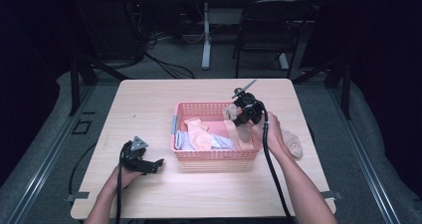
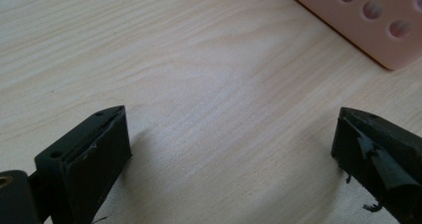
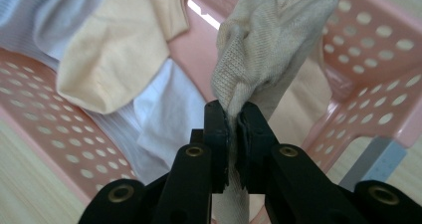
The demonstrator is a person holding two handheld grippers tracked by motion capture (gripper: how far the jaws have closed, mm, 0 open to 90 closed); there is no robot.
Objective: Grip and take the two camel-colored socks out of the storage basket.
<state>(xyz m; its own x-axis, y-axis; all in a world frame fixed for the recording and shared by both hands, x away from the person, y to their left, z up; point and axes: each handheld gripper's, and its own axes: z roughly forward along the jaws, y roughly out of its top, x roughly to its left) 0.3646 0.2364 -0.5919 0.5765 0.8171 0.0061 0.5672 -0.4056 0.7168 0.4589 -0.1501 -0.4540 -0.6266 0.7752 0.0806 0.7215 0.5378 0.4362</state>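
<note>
— What is the right gripper [image 3: 233,122] doing?
— Pinching a beige sock [image 3: 268,40] over the pink basket [image 1: 215,156].
— And the left gripper [image 1: 158,163]?
— Resting gaping, left of that basket.

No lettering, label, brand mark or number can be read anywhere in these views: the pink basket [image 1: 215,154] carries only rows of round holes, the wood-grain bench [image 1: 149,104] is unmarked, and the black tool [image 3: 234,134] shows bare screws but no print; the cloths in the basket bear no tags that can be made out
</note>
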